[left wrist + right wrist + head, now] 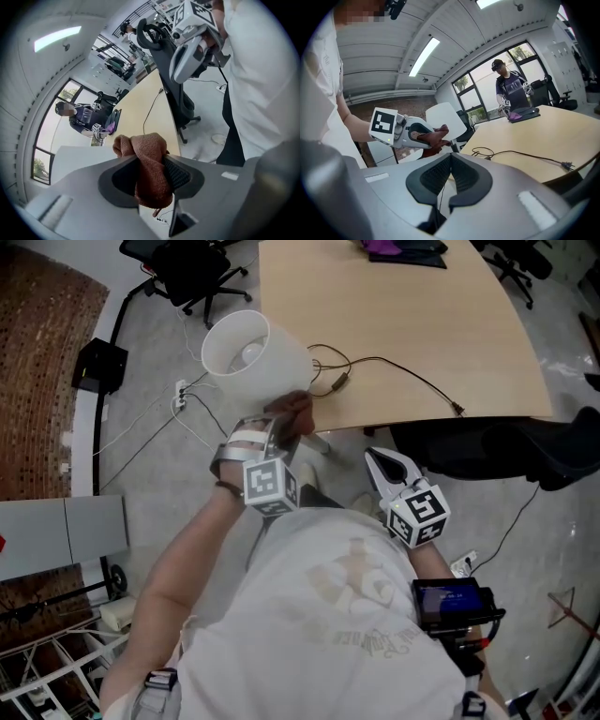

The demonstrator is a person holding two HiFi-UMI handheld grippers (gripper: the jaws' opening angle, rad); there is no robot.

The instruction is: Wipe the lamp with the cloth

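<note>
The lamp's white shade (246, 352) stands at the near left corner of the beige table (403, 315). My left gripper (286, 426) is shut on a bunched brown cloth (295, 409), which rests against the lower near side of the shade. In the left gripper view the cloth (150, 173) fills the gap between the jaws, with the shade (75, 159) just beyond. My right gripper (380, 460) hangs to the right, apart from the lamp, its jaws closed on nothing (450, 176). In the right gripper view the shade (443, 119) and the cloth (433, 136) lie ahead on the left.
The lamp's black cable (394, 367) trails across the table to its near edge. A black chair (487, 451) is tucked under the table on the right, another (192, 273) stands at the far left. A person (508, 89) stands at the far end of the table.
</note>
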